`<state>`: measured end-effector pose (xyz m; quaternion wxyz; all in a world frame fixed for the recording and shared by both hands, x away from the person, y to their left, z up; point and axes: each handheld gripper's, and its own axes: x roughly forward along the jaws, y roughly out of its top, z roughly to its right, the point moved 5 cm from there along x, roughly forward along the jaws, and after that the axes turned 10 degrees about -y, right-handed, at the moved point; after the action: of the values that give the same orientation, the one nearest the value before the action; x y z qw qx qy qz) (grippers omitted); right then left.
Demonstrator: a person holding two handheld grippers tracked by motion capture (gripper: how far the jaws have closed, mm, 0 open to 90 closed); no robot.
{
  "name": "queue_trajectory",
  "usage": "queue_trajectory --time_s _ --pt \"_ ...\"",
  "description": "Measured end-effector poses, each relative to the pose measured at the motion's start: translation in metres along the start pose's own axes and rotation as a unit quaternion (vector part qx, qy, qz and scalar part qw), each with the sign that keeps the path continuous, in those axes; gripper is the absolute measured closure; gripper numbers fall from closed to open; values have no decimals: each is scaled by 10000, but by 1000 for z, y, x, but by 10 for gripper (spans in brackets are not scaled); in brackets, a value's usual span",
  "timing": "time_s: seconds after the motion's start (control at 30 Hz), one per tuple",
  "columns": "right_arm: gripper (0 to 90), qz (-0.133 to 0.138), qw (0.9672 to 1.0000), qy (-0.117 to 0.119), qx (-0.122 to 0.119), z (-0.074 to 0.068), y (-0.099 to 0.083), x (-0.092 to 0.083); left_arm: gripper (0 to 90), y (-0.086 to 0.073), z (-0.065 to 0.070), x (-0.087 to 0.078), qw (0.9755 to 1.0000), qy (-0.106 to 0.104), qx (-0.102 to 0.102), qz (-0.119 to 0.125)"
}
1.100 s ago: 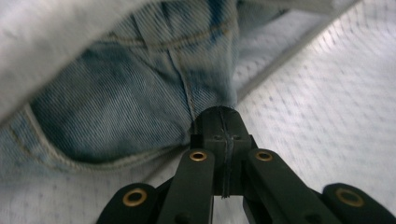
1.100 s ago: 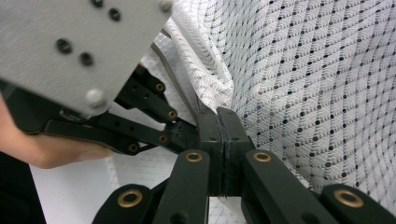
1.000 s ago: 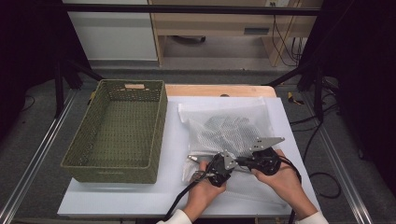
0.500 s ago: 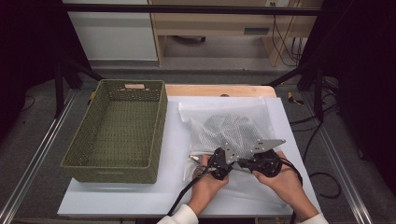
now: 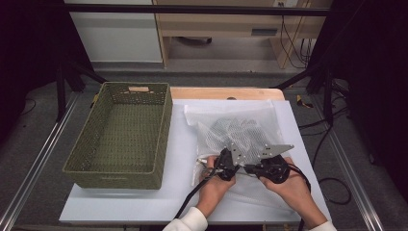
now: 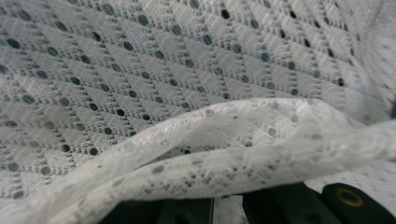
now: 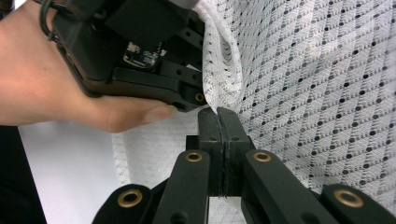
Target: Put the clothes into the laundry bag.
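A white mesh bag lies crumpled on the white board, right of the basket. Both grippers meet at its near edge. In the right gripper view my right gripper has its jaws pressed together, with the bag's hem pinched at the tips. My left gripper sits close by, and the same hem runs into its jaws. In the left gripper view a fold of mesh drapes over the left gripper and hides its tips. From above, the left gripper and right gripper almost touch.
An empty green woven basket stands on the left of the board. A wooden table edge runs behind the bag. Cables trail from both grippers toward the near edge. Dark stands and floor cables surround the table.
The left gripper has edged a little away from the near edge, and the mesh between the grippers has bunched up more. The right gripper has stayed put.
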<state>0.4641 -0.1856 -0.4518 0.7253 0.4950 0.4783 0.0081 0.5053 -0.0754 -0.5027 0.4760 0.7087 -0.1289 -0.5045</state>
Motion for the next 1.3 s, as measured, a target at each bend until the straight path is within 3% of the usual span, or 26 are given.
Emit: queue_trajectory --time_s 1.3 --pt "899 32 9999 -83 102 5 2 4 900 8 -11 12 9993 325 -6 199"
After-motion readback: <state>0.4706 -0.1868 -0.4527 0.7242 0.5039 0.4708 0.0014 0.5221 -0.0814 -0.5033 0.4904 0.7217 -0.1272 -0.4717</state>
